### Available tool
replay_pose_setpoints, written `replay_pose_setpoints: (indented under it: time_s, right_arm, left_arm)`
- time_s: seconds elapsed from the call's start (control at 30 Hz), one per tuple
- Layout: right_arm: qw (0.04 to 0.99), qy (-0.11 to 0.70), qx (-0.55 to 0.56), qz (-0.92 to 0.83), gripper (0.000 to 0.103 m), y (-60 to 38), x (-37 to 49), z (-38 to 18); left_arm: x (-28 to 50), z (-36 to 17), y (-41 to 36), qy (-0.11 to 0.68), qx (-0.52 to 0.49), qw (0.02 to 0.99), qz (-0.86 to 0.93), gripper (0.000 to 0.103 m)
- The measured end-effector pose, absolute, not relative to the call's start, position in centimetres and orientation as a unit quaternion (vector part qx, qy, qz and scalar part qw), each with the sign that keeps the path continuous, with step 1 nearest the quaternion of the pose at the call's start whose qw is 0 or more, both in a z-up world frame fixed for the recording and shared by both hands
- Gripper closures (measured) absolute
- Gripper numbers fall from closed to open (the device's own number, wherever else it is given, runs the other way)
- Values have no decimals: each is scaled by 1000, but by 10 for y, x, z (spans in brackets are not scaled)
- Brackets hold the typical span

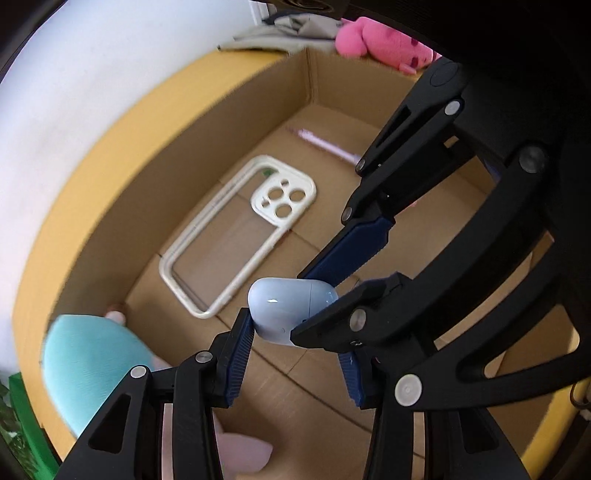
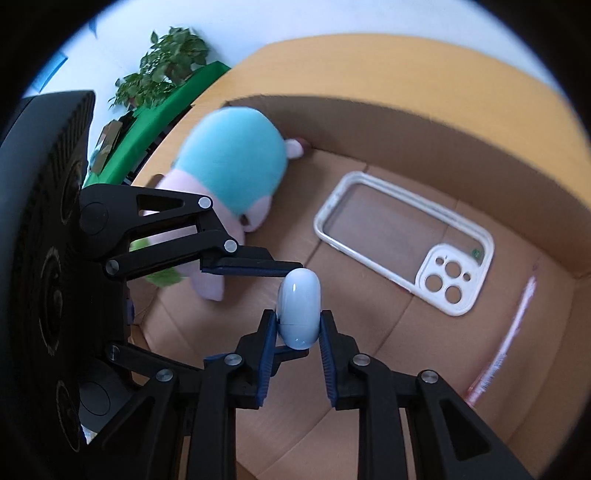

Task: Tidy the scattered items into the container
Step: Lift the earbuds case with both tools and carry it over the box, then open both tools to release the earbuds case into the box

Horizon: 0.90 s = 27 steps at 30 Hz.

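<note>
A pale blue earbud case (image 1: 280, 306) (image 2: 299, 291) hangs over the floor of an open cardboard box (image 1: 321, 77) (image 2: 369, 122). Both grippers are shut on it. My right gripper (image 2: 298, 319) presses its blue pads on the case's two flat sides, and in the left wrist view the right gripper (image 1: 301, 306) reaches in from the upper right. My left gripper (image 1: 295, 334) (image 2: 299, 308) clamps the case by its two ends. One of the left fingers is partly hidden behind a right finger in the left wrist view.
In the box lie a white phone case (image 1: 284, 195) (image 2: 447, 277), a teal and pink plush toy (image 1: 88, 354) (image 2: 232, 170) and a blurred pink pen (image 1: 325, 144) (image 2: 513, 332). Outside stand a pink plush (image 1: 384, 40), a grey cloth (image 1: 280, 33) and a plant (image 2: 166, 62).
</note>
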State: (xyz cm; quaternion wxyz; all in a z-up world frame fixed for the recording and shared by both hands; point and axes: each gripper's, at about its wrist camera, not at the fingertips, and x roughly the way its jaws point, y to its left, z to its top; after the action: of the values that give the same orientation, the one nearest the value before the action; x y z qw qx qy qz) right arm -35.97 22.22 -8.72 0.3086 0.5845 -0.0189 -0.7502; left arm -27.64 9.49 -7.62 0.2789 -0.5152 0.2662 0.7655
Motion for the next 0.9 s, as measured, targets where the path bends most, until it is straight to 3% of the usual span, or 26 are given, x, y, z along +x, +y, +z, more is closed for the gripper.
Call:
replay_pose_setpoints:
  time_s: [0.5,0.57,0.63,0.8,0.9]
  right_arm:
    - [305,-48,599,-739,80,228,-363,-124]
    - [292,-43,597,-746,74,228,-361,-125]
    - [282,-41,595,-751,58,229,-358,-125]
    - [275,-45,581,-765,56,234,-347,-112]
    - [264,-42,558,-786,49,240,-332,-91]
  left_arm:
    - [-284,-108,94,245,-539,274,758,53]
    - [-284,-108,91,240,-538,266,763,46]
    - [-282,-108,90,240,-538,256,767,41]
    - [-264,-98,89,249,-526,258,772,35]
    - [-250,-78,81,226,-508,252,792,34]
